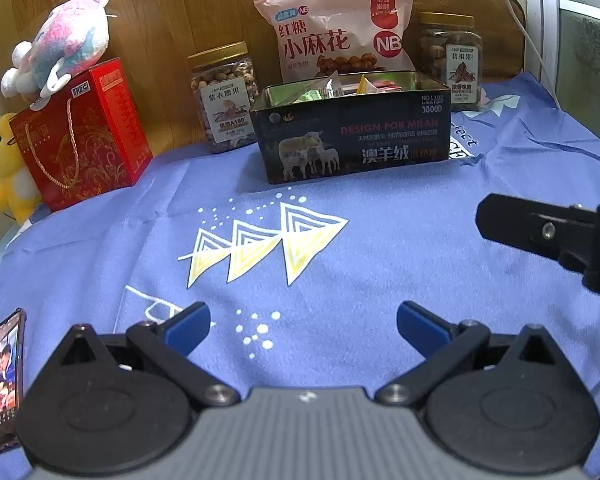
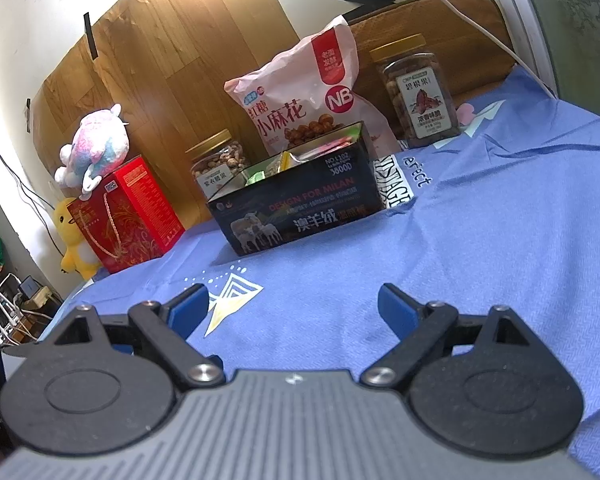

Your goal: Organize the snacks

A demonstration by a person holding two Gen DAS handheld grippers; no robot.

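jaws wide, empty | tin (image 1: 352, 136) upright (long side crosswise), wrappers (image 1: 332, 88) seemingly inside

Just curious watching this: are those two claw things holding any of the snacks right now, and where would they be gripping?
Nothing is held. The left gripper and right gripper both stand open over the blue cloth, nothing between their pads.

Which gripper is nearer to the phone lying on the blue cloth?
Left. The left gripper hovers with the phone close beside its left side. The right gripper enters from the far right edge, across the cloth from the phone.
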